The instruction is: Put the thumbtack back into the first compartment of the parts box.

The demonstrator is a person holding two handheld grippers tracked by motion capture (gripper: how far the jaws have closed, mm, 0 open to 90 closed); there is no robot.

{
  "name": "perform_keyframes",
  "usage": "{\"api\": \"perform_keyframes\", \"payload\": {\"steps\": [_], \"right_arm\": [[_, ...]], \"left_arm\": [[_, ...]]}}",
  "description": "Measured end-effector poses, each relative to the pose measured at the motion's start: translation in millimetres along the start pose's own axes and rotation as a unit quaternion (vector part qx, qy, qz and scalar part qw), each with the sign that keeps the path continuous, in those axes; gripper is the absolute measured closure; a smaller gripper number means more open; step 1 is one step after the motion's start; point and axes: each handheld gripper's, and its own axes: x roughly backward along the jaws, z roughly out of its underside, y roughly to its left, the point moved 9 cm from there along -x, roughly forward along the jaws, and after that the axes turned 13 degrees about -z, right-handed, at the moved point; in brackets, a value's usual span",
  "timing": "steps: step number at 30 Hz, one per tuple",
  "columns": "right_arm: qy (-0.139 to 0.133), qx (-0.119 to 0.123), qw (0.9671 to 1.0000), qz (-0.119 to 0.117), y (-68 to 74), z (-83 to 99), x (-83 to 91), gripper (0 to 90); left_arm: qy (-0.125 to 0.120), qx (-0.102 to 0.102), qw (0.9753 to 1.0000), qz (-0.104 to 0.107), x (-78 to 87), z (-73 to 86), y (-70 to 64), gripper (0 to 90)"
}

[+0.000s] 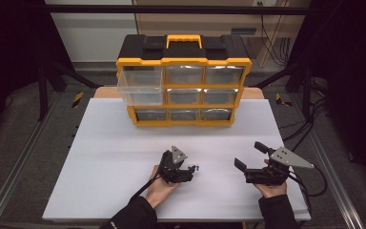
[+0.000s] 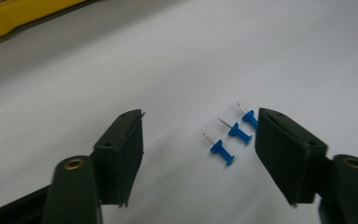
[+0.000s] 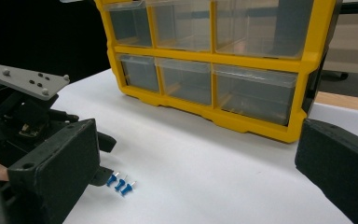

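Blue pushpins (image 2: 233, 135) between released left tongs (image 2: 200, 140) | right tongs (image 1: 249, 156) released | no readable labels

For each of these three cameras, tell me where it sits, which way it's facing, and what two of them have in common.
High view: above the person's side, facing forward and down on the white table and yellow drawer organizer; forearms, both hands, left gripper and right gripper.
Left gripper view: rides the left gripper, looking down between its open jaws at three blue pushpins.
Right gripper view: rides the right gripper, facing the organizer, with the left gripper alongside.
Shared: both gripper views show the pushpins.
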Motion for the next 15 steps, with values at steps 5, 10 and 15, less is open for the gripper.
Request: {"api": "perform_keyframes", "payload": {"steps": [5,10,15], "right_arm": [[0.001,0.001,1.0000,-0.002,0.1,0.3,0.3,0.4],[0.001,-0.001,1.0000,-0.002,0.2,0.2,0.4,0.4],[0.000,-0.002,1.0000,-0.003,0.4,0.1,0.4,0.4]], "left_arm": [[0.002,0.006,1.0000,-0.002,-3.4,1.3,-1.7,42.2],[0.015,-0.001,0.9999,-0.004,-6.2,5.1,-4.5,48.2],[0.019,-0.002,0.9998,-0.007,-7.1,6.4,-5.5,54.7]]}}
